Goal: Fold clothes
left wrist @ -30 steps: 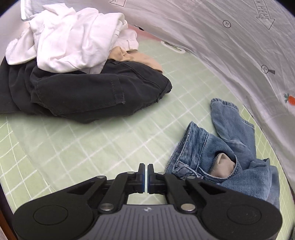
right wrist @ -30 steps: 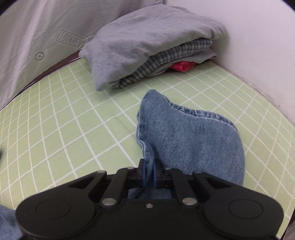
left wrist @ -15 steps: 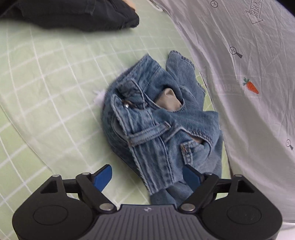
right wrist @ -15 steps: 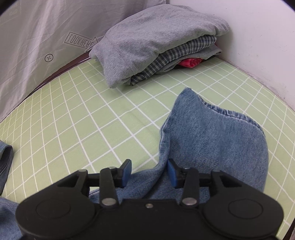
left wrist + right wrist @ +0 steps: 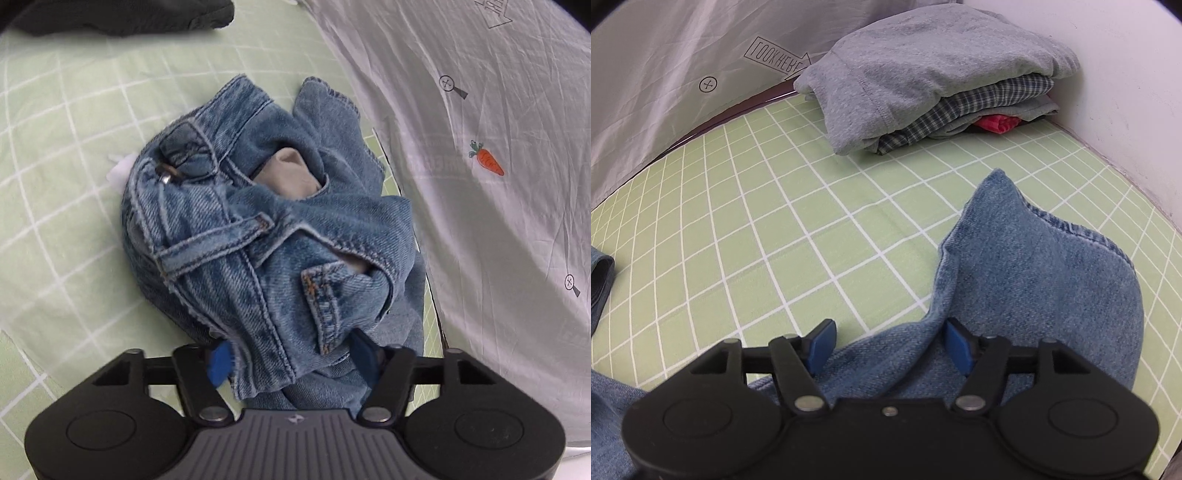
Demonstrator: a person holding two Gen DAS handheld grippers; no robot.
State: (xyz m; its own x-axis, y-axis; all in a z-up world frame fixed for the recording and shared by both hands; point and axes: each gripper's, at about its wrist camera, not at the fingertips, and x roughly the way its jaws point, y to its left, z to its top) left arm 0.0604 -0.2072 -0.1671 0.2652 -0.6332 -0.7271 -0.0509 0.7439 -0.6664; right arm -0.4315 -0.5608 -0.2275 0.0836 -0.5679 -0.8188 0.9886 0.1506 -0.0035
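Denim jeans (image 5: 273, 236) lie crumpled on the green gridded table (image 5: 66, 155), bunched against the grey printed sheet (image 5: 498, 184) along its far edge, with the waistband, a belt loop and the metal button uppermost and a pale pocket lining showing through the opening. Left gripper (image 5: 291, 360), jaws apart, straddles the near fold of the waistband, denim lying between the blue pads but not yet pinched. Right gripper (image 5: 888, 345), jaws likewise apart, sits over one trouser leg (image 5: 1034, 273), which is spread flat toward the white wall (image 5: 1126, 92); cloth lies under and between its pads (whether either pad presses the fabric cannot be told). A folded stack (image 5: 934, 77) of grey, checked and red garments rests in the far corner, and a dark garment (image 5: 122, 18) lies well apart at the top of the left view. Judged step: taking hold of the jeans to straighten them for folding. To do it well, each gripper should close on a single firm edge, waistband on the left and leg seam on the right, rather than on a loose wad, then draw apart until the garment lies flat.
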